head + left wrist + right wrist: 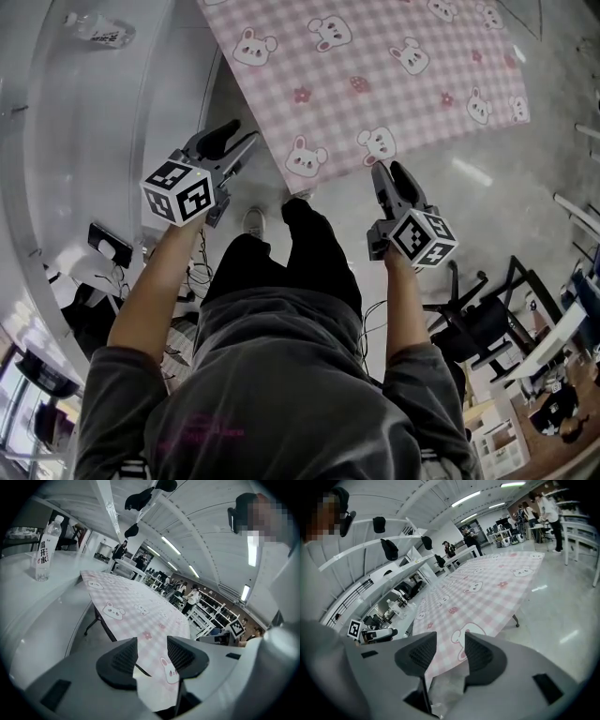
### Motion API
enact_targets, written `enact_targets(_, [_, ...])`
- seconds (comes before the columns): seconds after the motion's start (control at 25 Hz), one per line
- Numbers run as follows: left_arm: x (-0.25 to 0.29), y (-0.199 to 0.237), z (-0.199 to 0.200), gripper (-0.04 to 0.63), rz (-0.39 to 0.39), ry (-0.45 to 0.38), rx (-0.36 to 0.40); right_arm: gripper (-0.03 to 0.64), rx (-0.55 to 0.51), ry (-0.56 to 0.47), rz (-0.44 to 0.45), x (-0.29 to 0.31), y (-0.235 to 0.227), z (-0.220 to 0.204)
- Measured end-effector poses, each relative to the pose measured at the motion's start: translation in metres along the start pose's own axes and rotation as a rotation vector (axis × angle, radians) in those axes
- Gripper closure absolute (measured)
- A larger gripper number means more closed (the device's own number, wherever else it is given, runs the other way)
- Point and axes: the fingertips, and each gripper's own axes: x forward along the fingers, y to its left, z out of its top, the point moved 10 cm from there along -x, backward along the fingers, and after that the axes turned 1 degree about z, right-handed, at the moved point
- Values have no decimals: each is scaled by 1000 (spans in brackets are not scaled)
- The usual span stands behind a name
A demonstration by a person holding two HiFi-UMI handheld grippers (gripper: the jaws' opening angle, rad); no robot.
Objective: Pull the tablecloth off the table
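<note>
- Holding my left gripper (152, 657) with its jaws apart and nothing between them, just beside the tablecloth's (375, 75) near corner.
- Right gripper (450, 654): jaws likewise apart and empty, just beside the same near edge.
- Tablecloth: pink check with animal figures, spread flat over the table (96, 618).
- Bottle (43, 550): upright on the white counter (28, 602) to my left.

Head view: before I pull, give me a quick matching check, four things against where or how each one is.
1 tablecloth
2 water bottle
3 left gripper
4 right gripper

A on the white curved counter
B jaws apart, beside the cloth's near left corner
C pink check, spread out flat
D jaws apart, at the cloth's near edge, further right

Pairs: 1-C, 2-A, 3-B, 4-D.
</note>
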Motion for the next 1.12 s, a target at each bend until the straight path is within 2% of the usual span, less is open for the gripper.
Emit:
enact_targets(0.32, [25, 24, -15, 396, 16, 33, -52, 446, 54, 33, -57, 16, -34, -18])
enact_targets(0.52, [35, 34, -24, 393, 22, 55, -77, 446, 99, 41, -60, 22, -46, -27])
enact_targets(0.88, [53, 47, -38, 391, 22, 76, -114, 446, 148, 29, -15, 33, -57, -33])
enact_targets(1.12, [63, 52, -45, 393, -10, 70, -179, 448, 152, 14, 7, 41, -58, -30])
